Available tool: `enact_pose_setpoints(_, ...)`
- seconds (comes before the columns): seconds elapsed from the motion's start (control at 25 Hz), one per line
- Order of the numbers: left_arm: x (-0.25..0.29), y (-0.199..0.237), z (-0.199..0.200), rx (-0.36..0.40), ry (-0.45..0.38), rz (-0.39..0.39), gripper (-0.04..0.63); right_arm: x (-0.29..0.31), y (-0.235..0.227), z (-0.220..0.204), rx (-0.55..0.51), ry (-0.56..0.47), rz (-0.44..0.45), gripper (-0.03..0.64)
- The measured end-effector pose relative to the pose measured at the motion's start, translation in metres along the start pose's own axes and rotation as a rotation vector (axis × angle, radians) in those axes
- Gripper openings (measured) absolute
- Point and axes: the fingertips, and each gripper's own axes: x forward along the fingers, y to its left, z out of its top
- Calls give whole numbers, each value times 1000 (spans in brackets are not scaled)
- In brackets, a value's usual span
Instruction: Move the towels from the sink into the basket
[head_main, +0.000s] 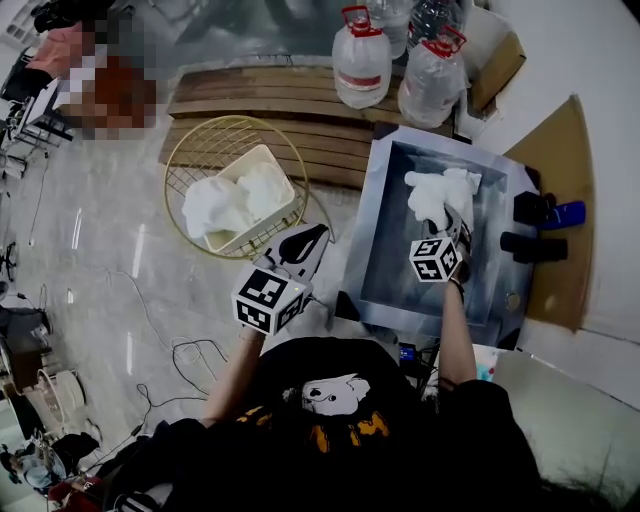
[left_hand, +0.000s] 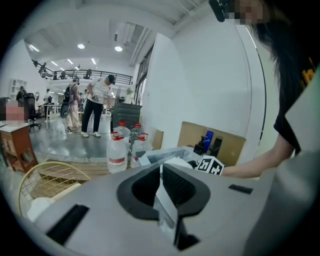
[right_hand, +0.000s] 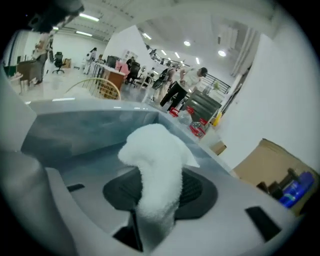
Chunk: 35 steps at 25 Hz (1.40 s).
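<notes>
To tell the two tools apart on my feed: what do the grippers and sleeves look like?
Both are alike: the left gripper and right gripper have pale grey bodies, black ribbed tongs, and a white cube with black square markers. The person wears a black short-sleeved T-shirt with a white print.

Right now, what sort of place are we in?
Probably a big open lab or workshop hall, not a home: people stand among desks on a glossy floor, a railed mezzanine runs behind, and the sink with the towel sits beside a pallet and water jugs.
</notes>
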Motion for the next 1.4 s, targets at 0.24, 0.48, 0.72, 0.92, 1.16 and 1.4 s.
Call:
enact_pose_setpoints(0.24, 0, -13, 2, 12, -17, -16, 20, -63, -34, 51, 215, -180, -22, 152)
enact_pose_setpoints(0.48, -9, -15, 3, 6, -39, -12, 20, -125, -49, 110, 245, -372, -48, 152)
enact_pose_setpoints(0.72, -38, 11, 0, -25, -70, 50, 20, -169, -36, 181, 224, -518, -15, 152)
enact_pose_setpoints(0.92, -74, 42, -5, -52, -101, 100, 20, -183, 6, 236, 189, -586, 61, 152)
enact_pose_setpoints(1.16, -133, 100, -26, -93, -103, 142, 20, -188, 82, 309, 161, -619, 137, 152)
enact_pose_setpoints(1.4, -196, 170, -50, -120, -106, 172, 20, -181, 170, 374, 138, -617, 201, 152)
